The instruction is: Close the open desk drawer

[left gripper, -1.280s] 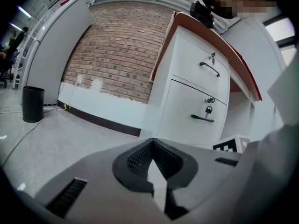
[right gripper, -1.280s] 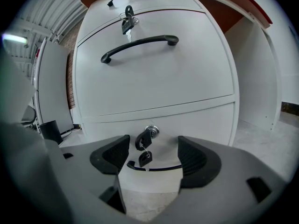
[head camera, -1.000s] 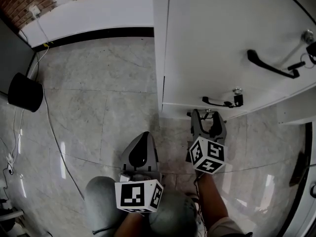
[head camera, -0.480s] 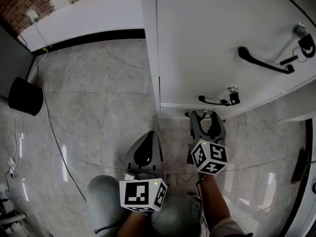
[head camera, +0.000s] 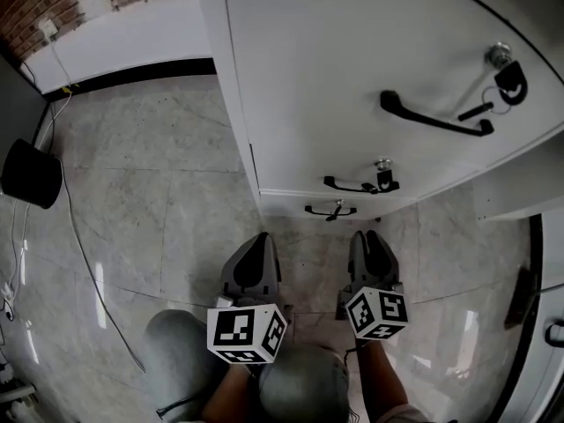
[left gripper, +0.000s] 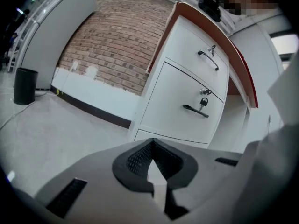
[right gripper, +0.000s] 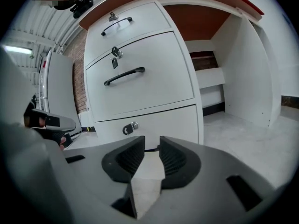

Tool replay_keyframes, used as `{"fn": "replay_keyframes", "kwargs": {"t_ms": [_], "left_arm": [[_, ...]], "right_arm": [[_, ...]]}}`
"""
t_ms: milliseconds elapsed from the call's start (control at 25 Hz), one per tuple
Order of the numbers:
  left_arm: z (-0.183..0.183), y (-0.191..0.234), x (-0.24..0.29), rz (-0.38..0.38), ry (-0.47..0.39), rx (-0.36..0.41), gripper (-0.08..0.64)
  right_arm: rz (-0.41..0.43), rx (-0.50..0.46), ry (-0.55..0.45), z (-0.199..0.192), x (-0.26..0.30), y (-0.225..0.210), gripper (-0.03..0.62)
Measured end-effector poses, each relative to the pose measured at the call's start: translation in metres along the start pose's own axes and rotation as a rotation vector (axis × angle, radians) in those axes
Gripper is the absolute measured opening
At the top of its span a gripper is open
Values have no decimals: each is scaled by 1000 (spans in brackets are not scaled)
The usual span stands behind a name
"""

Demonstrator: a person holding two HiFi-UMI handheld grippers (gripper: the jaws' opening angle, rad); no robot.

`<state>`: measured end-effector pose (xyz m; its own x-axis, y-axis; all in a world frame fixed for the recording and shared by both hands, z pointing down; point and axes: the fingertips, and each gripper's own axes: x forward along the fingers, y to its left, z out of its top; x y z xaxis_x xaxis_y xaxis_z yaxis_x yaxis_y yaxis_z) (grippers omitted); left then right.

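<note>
bottom drawer [right gripper: 159,122] is seen pushed in. right gripper [right gripper: 151,142] is held near it, jaws just narrowed to a slit, nothing pinched. left gripper [left gripper: 152,146] is pressed together, empty.

The grey left gripper [head camera: 256,239] points forward, jaws together; beside it the grey right gripper [head camera: 371,236] has just been closing, jaws slightly apart, nothing between

Ahead of the grey right gripper [head camera: 370,243], whose cube carries black-and-white square markers, the drawer [head camera: 282,205] is plain white with a black handle [head camera: 330,210] under a reddish-brown worktop [right gripper: 196,22], the floor [head camera: 150,174] is pale grey with faint veining, and left of the left gripper [head camera: 256,247] are a red brick wall [left gripper: 112,45] and a black bin [head camera: 31,173].
</note>
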<state>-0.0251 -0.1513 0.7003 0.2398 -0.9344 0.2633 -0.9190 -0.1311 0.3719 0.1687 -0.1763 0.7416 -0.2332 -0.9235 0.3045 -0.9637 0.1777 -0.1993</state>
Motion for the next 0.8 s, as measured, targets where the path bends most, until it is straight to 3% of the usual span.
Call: {"fn": "replay_keyframes", "kwargs": {"t_ms": [80,160,280,440,560,640,800], "left_arm": [[-7,0,6,12,7,0,0],[-13,-3,11,24,18,58,0],[-21,-15,19,6,36,115,0],[-36,-29,28,-37,66,86,0],[-40,-27,29,-32,80,116,0],[-24,-20,25,8,75,153,0],[46,-18,-7,84,81,294,0]], "right_arm": [[-13,-9,16,-3,-4,-6,43],[-10,-10,26,-6,-9,-8,11],[16,-14,46,-6,-12,-9,-2],[35,-23,85,-10,-16,-18,-2],[51,-50,118,-1,-24,-23,-2],[90,-122,134,24,-35,-19,-2],[150,-252,187,93,-70,-3,-2]]}}
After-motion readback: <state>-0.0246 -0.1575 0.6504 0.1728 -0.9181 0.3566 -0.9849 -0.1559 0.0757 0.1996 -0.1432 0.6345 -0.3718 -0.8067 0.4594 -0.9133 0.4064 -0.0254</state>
